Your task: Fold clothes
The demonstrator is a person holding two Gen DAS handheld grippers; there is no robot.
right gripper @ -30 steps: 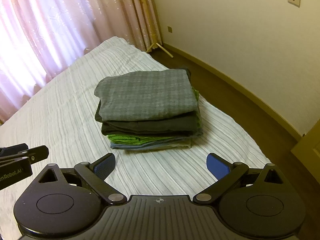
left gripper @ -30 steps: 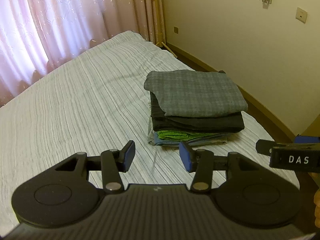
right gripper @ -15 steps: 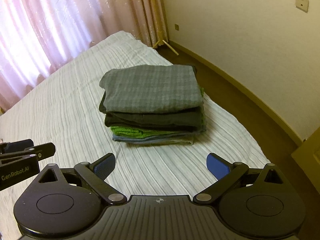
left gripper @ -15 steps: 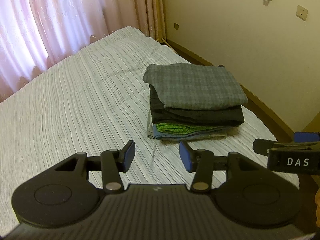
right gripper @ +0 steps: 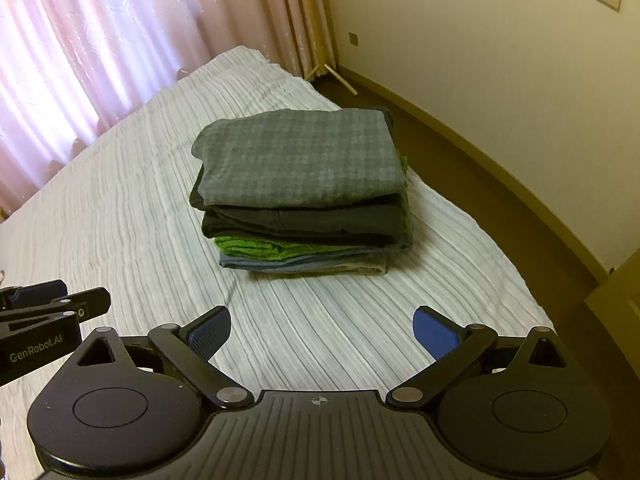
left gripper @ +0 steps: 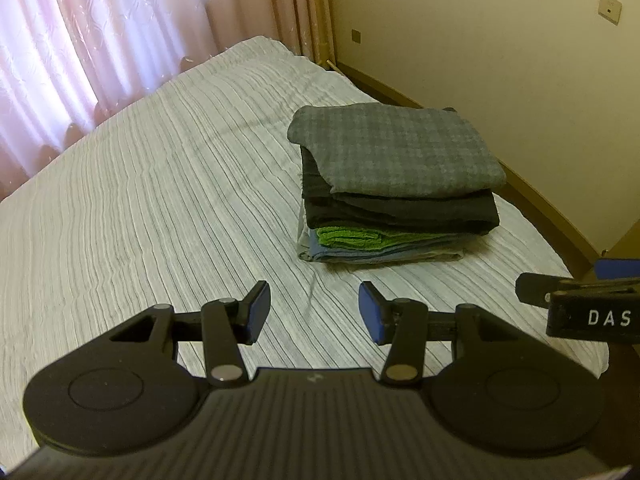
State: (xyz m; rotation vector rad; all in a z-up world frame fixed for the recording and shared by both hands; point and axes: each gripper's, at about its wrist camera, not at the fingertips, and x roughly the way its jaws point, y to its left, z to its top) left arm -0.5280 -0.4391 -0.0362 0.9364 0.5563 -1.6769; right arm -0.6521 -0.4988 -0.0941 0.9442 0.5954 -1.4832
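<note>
From the left wrist camera, the left gripper [left gripper: 312, 312] hangs above the bed [left gripper: 160, 208] with its jaws parted to a moderate gap and nothing between them. The pile of folded clothes [left gripper: 394, 184] lies ahead and off to the right of it, near the bed's right edge, well apart from the fingertips. A grey checked piece tops the pile, with a dark one, a green one and paler ones under it. The pile's long side runs roughly across this view, so its near face, where the folds show, is turned toward the tool. The right gripper [left gripper: 576, 300] pokes in at the right margin, level with the left one and closer to the bed's right edge.

From the right wrist camera, the right gripper [right gripper: 322, 334] is spread wide and holds nothing. Here the pile [right gripper: 300, 184] sits nearly straight ahead, between the lines of the two fingers, clear of both blue pads. The left gripper [right gripper: 56, 312] shows at the left margin, out over the striped cover.

No loose garment shows on the bed in either view, so the folding looks close to finished. By my reading the right hand is better lined up with the pile; the left would have to swing rightward to reach it.
</note>
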